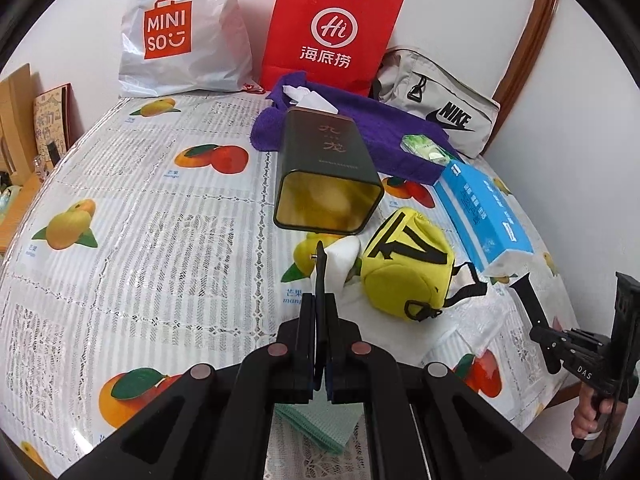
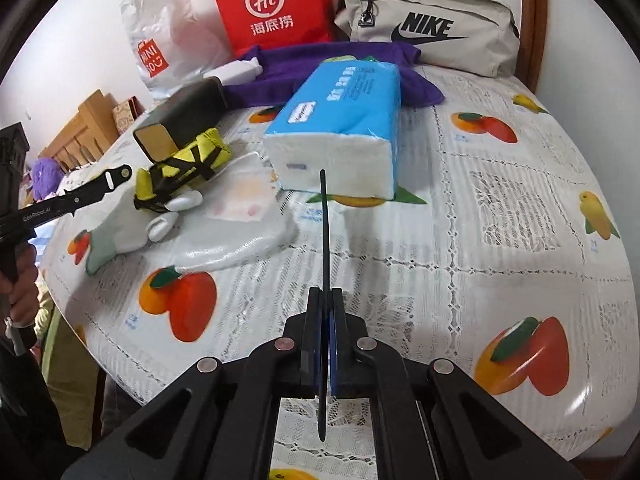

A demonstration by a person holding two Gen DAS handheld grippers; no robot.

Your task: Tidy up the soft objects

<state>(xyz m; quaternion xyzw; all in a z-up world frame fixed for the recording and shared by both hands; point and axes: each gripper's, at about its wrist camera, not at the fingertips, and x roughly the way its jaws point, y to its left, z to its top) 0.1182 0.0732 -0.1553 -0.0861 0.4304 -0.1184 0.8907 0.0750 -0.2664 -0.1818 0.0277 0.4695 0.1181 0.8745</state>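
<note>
A yellow pouch [image 1: 404, 272] with black stripes lies on a white plastic bag [image 2: 224, 232] on the fruit-print tablecloth. My left gripper [image 1: 319, 252] is shut and empty, its tips just left of the pouch and in front of a dark tin [image 1: 328, 176] lying on its side. A blue tissue pack [image 2: 340, 132] lies right in front of my right gripper [image 2: 324, 184], which is shut with nothing held. Behind lie a purple towel [image 1: 360, 124] and a small green tissue packet [image 1: 428, 148]. Each gripper shows in the other's view: the right gripper [image 1: 524, 288], the left gripper [image 2: 120, 172].
At the back stand a red paper bag [image 1: 332, 28], a white Miniso bag [image 1: 180, 36] and a grey Nike bag [image 1: 440, 108] against the wall. A green cloth [image 1: 316, 420] lies under my left gripper. The table edge [image 2: 120, 356] curves close by on the left of the right wrist view.
</note>
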